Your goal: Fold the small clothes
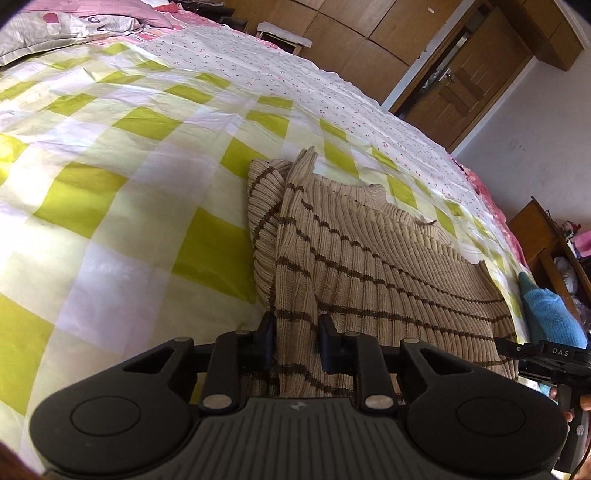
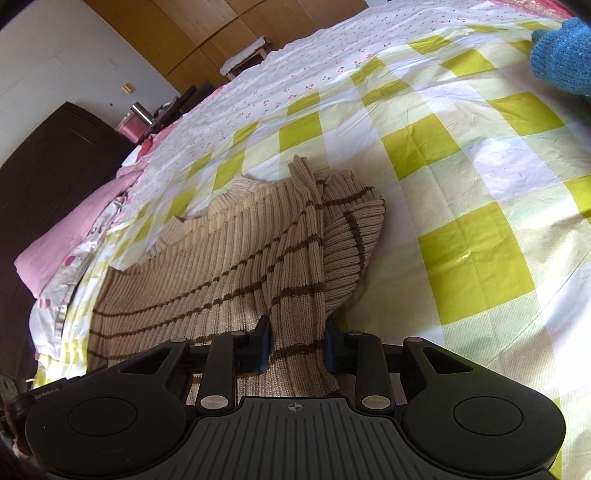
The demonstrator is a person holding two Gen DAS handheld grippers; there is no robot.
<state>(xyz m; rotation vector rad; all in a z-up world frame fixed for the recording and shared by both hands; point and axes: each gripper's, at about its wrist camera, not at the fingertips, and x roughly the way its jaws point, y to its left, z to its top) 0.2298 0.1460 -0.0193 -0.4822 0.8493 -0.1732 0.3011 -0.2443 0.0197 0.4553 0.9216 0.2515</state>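
- I see a beige ribbed sweater (image 1: 369, 258) with thin brown stripes lying on a bed (image 1: 129, 184); the bed's cover is checked in lime green, pale yellow and white, with a white band of small pink flowers along its far side
- My left tool (image 1: 295, 341) sits low at the sweater's near edge; its two black fingers (image 1: 265, 343) stand on either side of a raised fold of the knit, which fills the gap between them; it is pinching that fold
- My right tool (image 2: 297, 341) holds a similar fold of the same sweater (image 2: 229, 258) between its fingers (image 2: 263, 341); the cloth runs up through the gap and is gripped there
- One sleeve (image 1: 264, 221) is bunched beside the body of the garment, on the bed cover
- The ribbed collar (image 2: 236, 192) lies at the far end, away from both tools
- In the left view the right tool (image 1: 513, 349) shows at the right edge, low by the sweater's hem
- A blue knitted item (image 2: 565, 59) lies on the bed, well apart from the sweater
- Pink pillows (image 2: 66, 236) rest at one end of the bed; a wooden door (image 1: 465, 81) and wooden wardrobe panels (image 1: 332, 26) stand beyond it
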